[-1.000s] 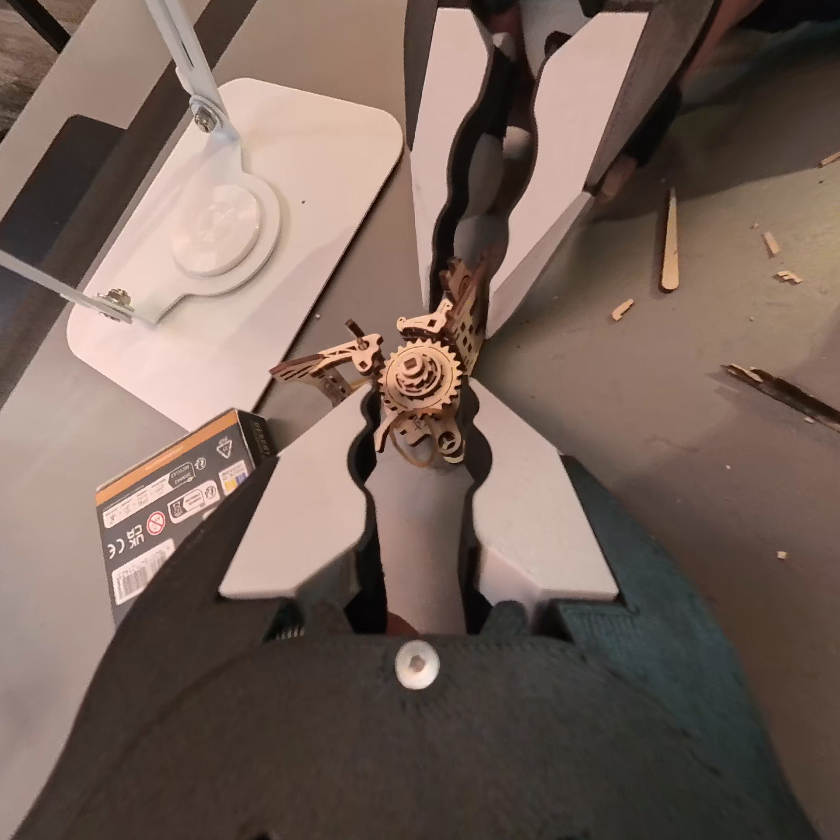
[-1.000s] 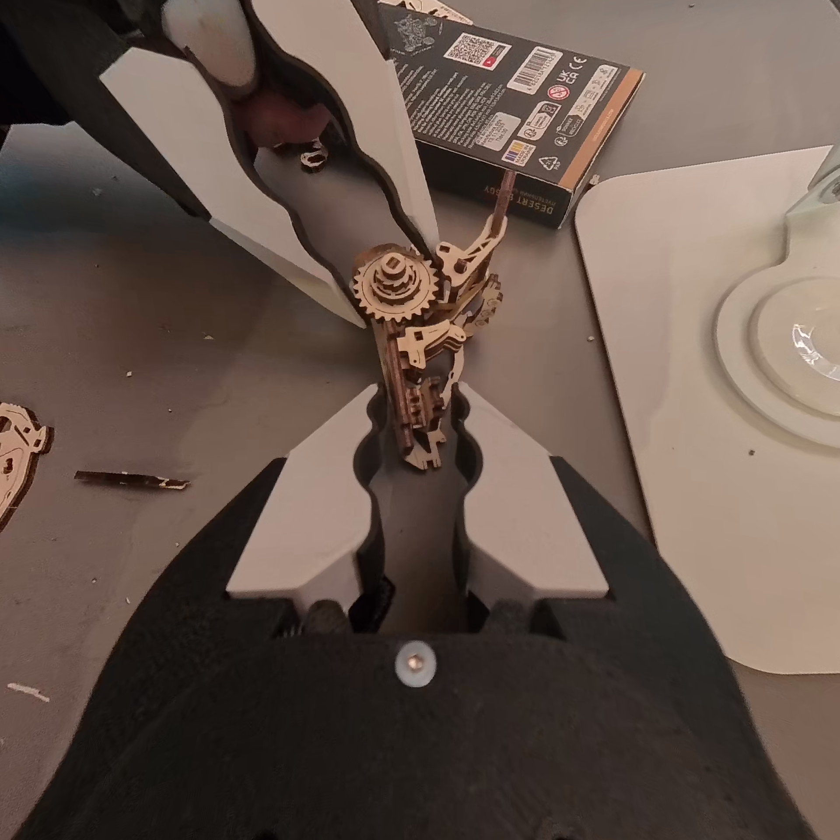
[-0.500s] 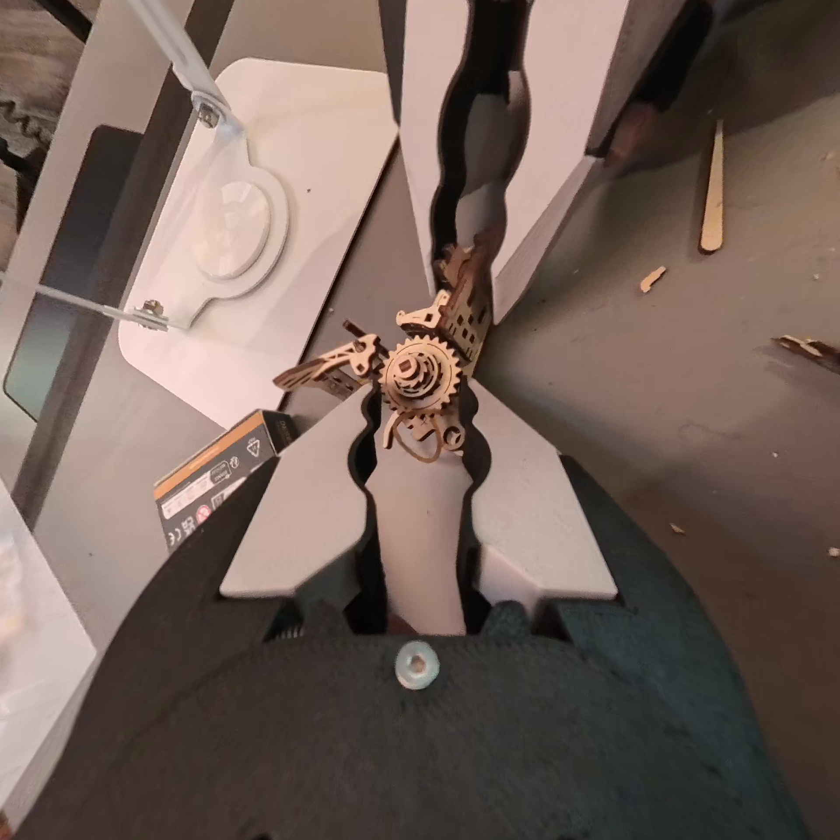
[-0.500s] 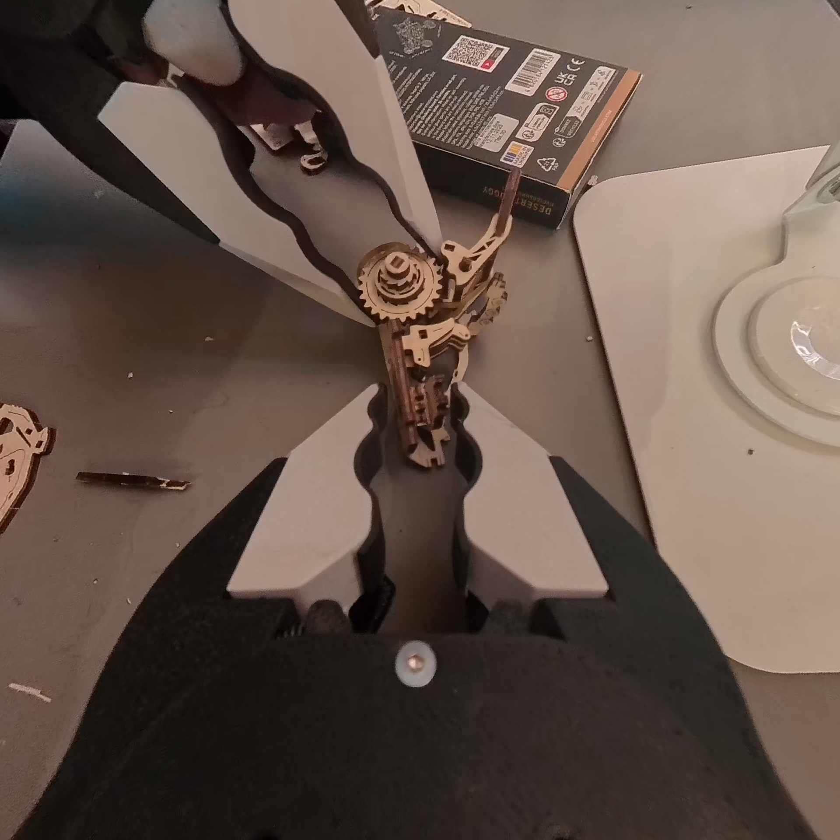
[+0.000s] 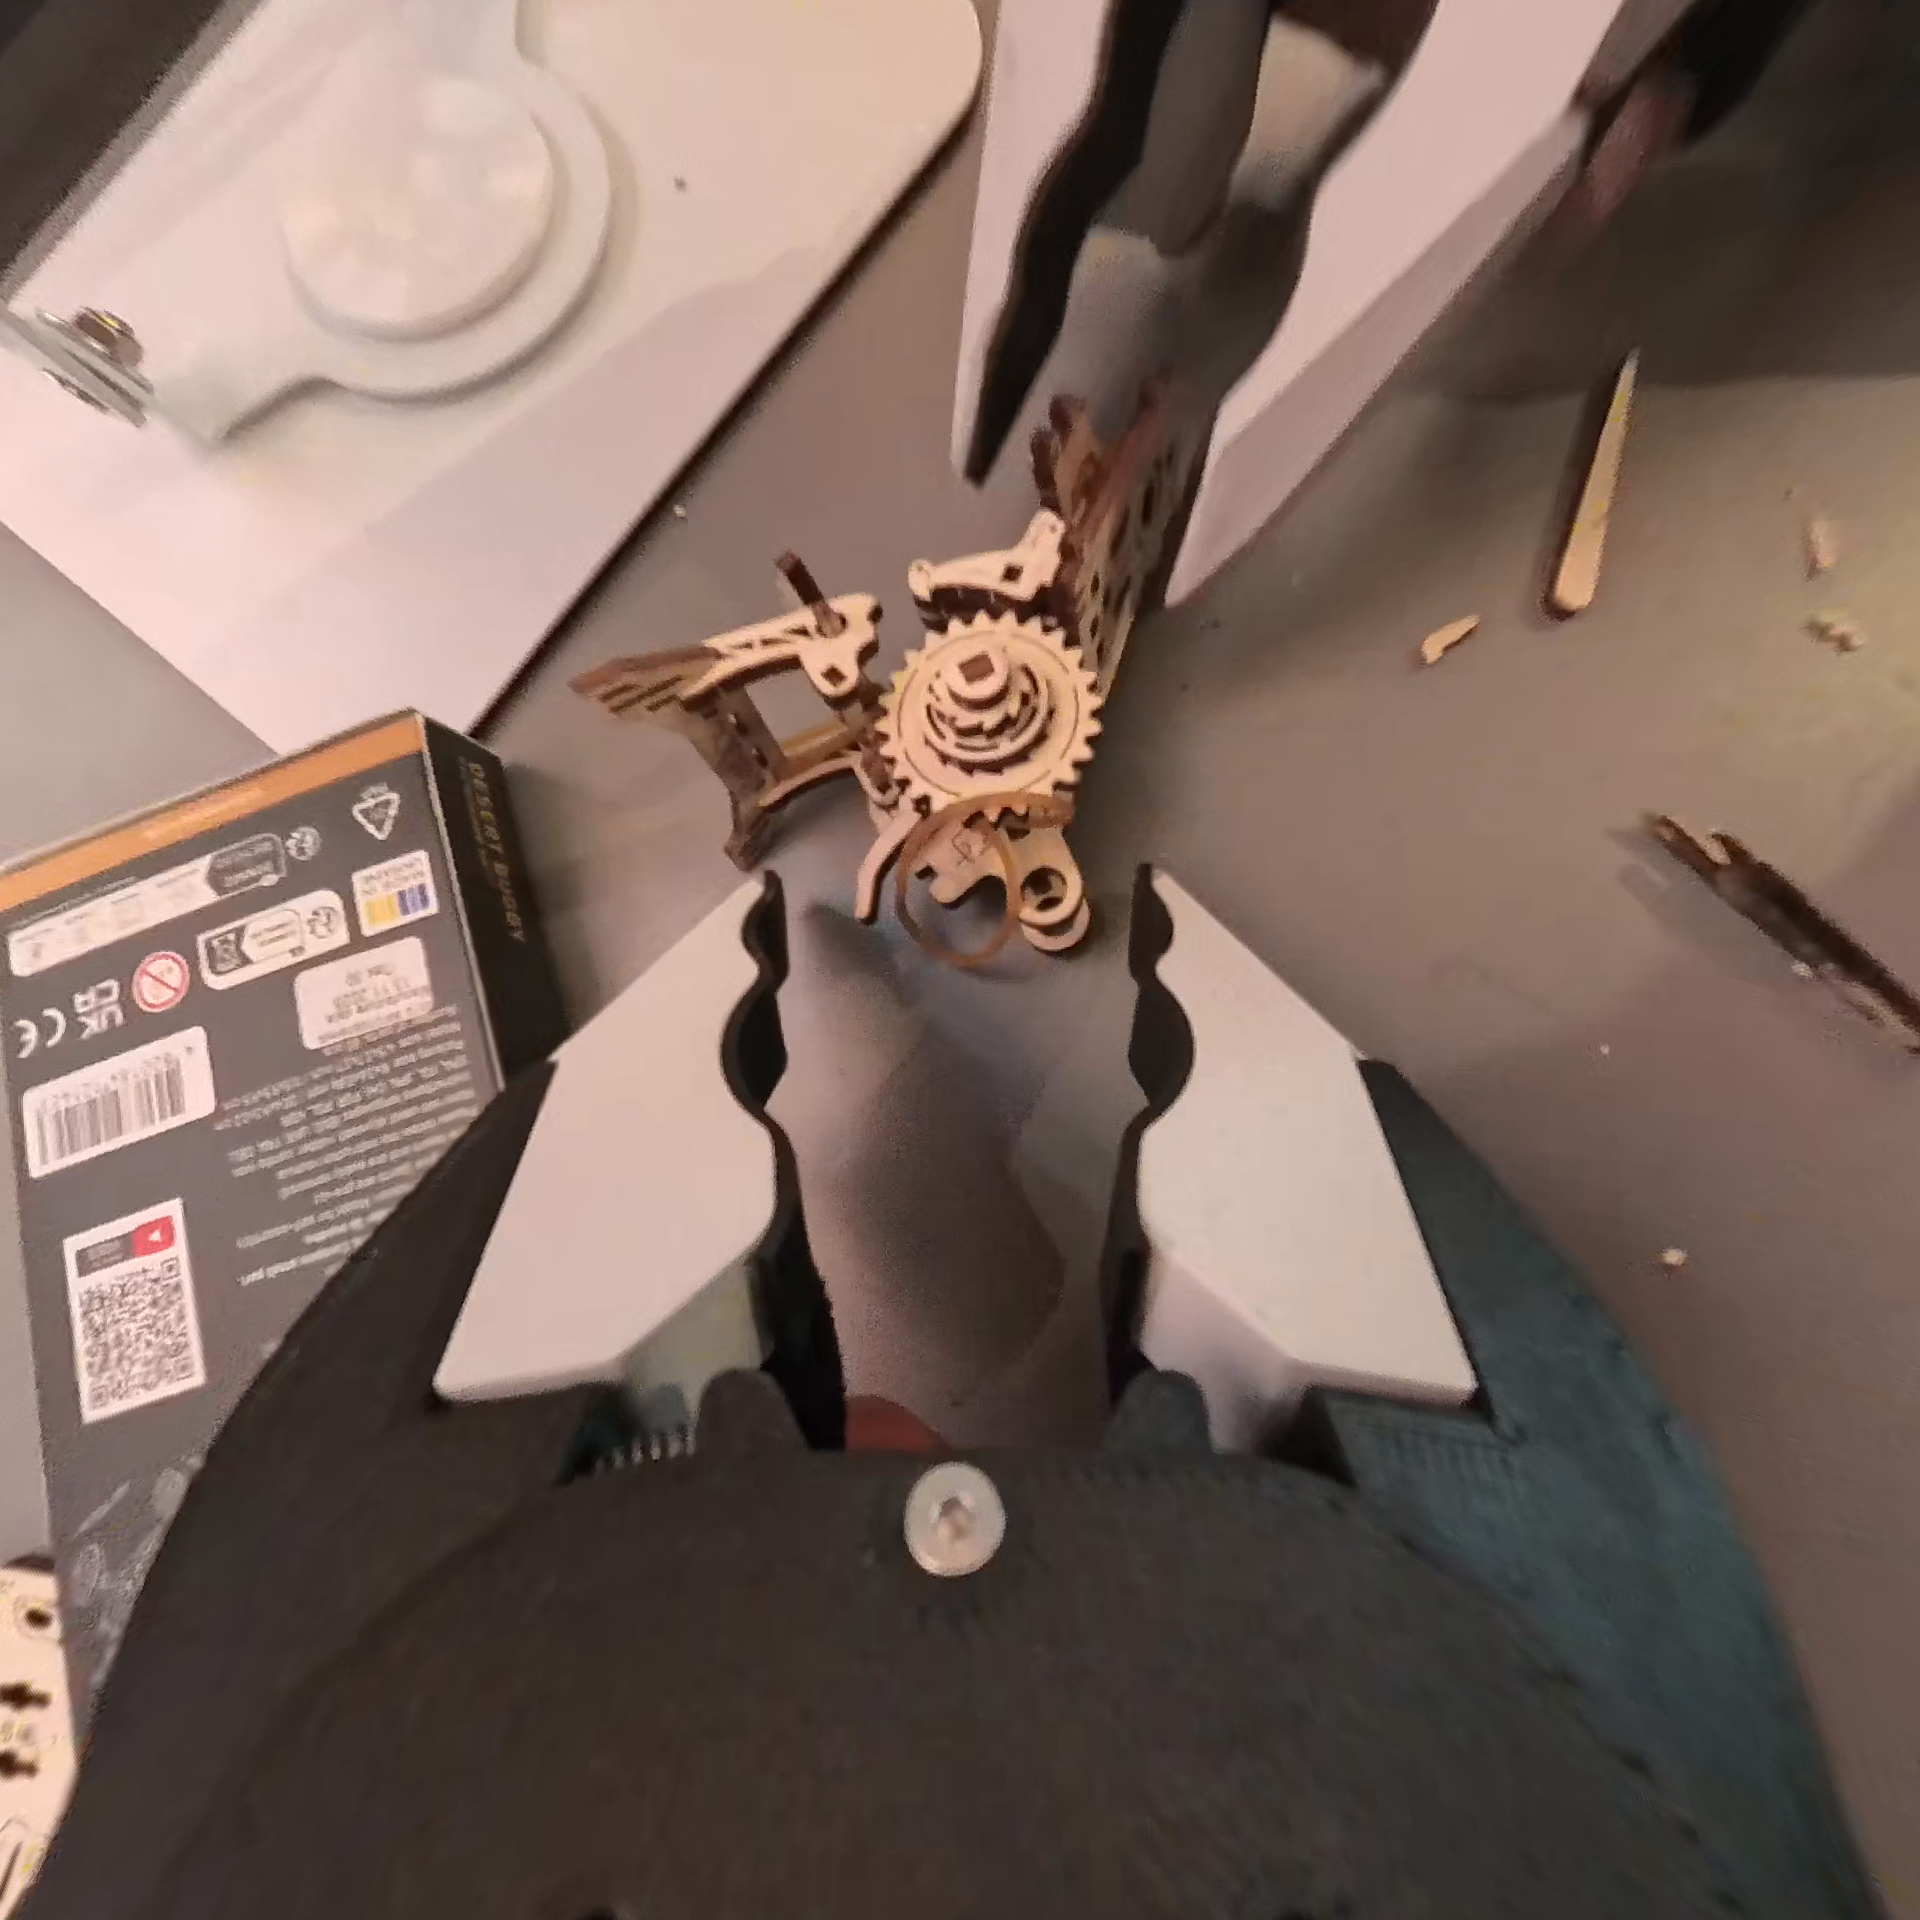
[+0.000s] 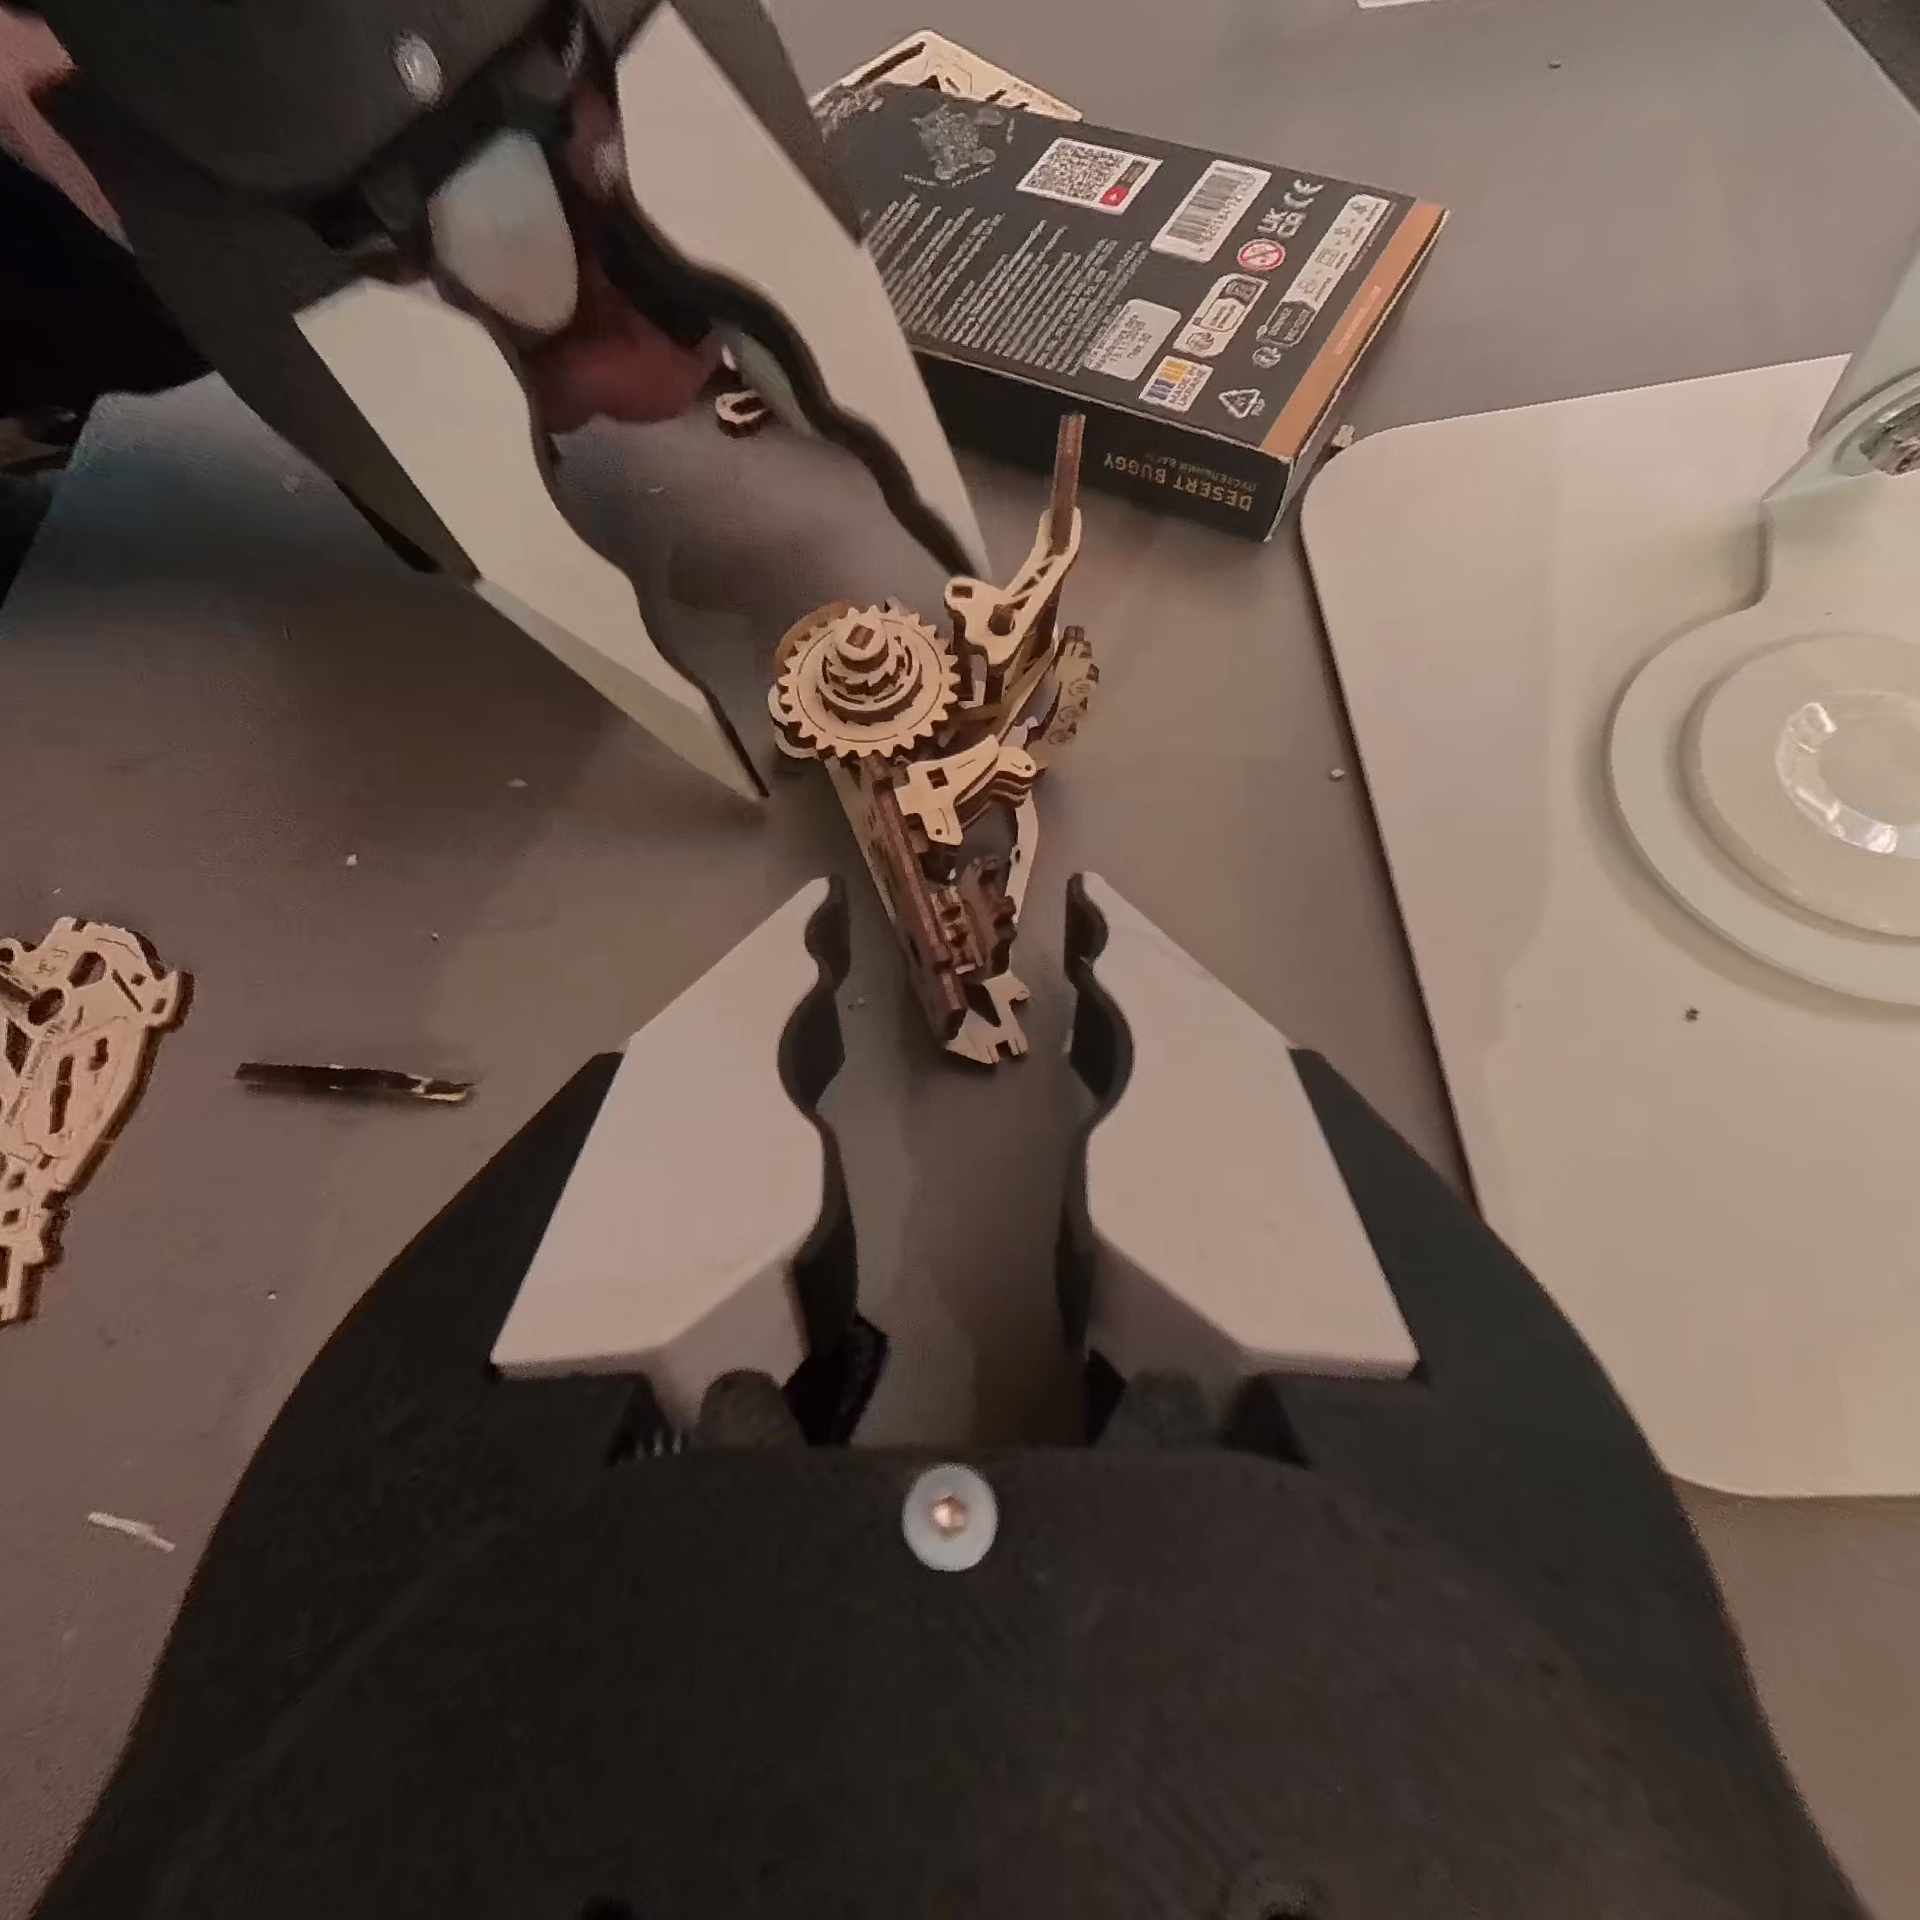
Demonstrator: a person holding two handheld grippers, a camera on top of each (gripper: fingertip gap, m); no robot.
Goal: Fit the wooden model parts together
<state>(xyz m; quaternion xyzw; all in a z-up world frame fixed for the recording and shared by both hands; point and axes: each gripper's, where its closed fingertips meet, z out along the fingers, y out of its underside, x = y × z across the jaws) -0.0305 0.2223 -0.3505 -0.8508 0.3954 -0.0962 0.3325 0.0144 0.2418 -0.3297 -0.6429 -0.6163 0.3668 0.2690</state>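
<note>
I see one box (image 6: 1132,301) on the grey table (image 6: 364,727). It is dark with an orange edge, and it lies flat. It looks shut, so I cannot tell what is in it. A loose sheet of wooden parts (image 6: 62,1081) lies flat at the left edge of my right view, and small wood chips (image 5: 1449,639) are scattered about. A white flat base (image 6: 1558,935) with a round clear piece on it sits to the right.

The wooden model (image 6: 925,790) rests on the table between my two tools. It has a big toothed wheel (image 5: 982,717) on top and a rubber band (image 5: 956,894) looped at one end.

My left gripper (image 5: 951,904) points at the wheel end. Its two fingers are spread wide, and nothing is between them. The model lies just past the tips.

My right gripper (image 6: 945,914) points at the other end, from the far side. Its fingers are spread too. The thin tail of the model lies between them, but I see a gap on each side, so they do not press on it.
</note>
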